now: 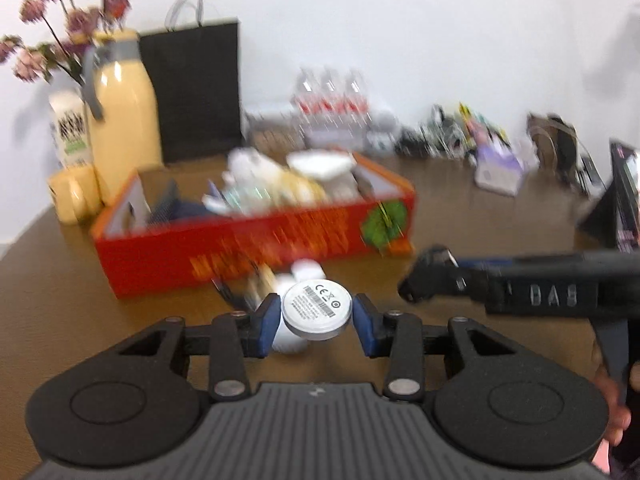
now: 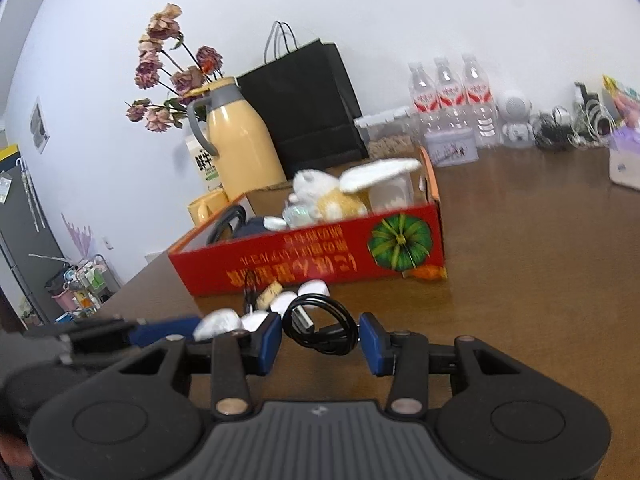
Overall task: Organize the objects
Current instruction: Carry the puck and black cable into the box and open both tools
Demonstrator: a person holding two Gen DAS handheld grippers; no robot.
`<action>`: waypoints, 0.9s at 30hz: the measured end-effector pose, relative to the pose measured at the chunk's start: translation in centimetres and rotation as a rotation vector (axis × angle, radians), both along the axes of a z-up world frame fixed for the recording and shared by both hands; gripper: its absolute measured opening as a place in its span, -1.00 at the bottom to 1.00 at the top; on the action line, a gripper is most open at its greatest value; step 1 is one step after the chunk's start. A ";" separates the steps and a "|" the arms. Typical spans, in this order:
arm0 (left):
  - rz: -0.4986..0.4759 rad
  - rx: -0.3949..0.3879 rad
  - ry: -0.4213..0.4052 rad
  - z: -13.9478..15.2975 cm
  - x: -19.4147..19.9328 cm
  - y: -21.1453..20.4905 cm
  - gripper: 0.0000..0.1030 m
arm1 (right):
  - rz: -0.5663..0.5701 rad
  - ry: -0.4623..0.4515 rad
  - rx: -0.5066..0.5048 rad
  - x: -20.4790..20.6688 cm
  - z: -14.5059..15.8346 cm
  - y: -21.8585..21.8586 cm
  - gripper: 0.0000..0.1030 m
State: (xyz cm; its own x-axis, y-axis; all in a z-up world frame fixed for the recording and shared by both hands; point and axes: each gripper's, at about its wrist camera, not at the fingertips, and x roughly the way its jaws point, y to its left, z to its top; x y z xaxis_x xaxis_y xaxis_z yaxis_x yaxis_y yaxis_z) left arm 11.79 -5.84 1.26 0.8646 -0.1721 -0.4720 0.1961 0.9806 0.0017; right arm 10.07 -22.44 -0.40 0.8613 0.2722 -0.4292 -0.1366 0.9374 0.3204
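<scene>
White wall is being seen behind a brown bench point(image 2: 520, 264) on which everything is being kept. Between the blue pads of the left hand-held gripper point(image 1: 316, 314) a round white disc point(image 1: 316, 308), its printed label facing the camera, is being clamped at both edges, the jaws standing partly closed on it. A white body is being seen hanging below the disc, though what it is cannot be told. The right hand-held gripper point(image 2: 320, 338) is being held partly open over a coiled black cable point(image 2: 324, 330); its pads are not being seen to press on the coil, which is lying on the bench between them.

Just beyond the cable, a few small white items and a cork-coloured piece are lying loose before one red cardboard box point(image 2: 312, 256) with a green pumpkin printed on it. The way to the back of the bench is being blocked by this box, in which one plush rabbit point(image 2: 340, 192) and some dark items are being held. Behind it, one yellow jug point(image 2: 240, 140), one yellow mug point(image 2: 206, 206), one milk carton point(image 2: 204, 164), one black paper bag point(image 2: 308, 104) and a bunch of dried roses point(image 2: 168, 76) are standing. Three water bottles point(image 2: 450, 96) are being lined up along the wall, with a small white robot figure point(image 2: 516, 120) beside them.
</scene>
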 end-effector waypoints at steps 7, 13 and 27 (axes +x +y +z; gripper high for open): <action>0.087 -0.021 -0.105 3.4 3.2 2.4 -0.22 | 0.015 -0.070 -0.039 3.4 2.9 1.2 -0.19; 0.146 -0.037 -0.143 4.3 7.6 4.0 -0.21 | 0.017 -0.101 -0.099 8.2 4.8 2.8 -0.19; 0.115 -0.057 -0.059 0.7 13.8 3.9 -0.21 | -0.061 0.004 -0.151 14.9 1.4 1.7 -0.19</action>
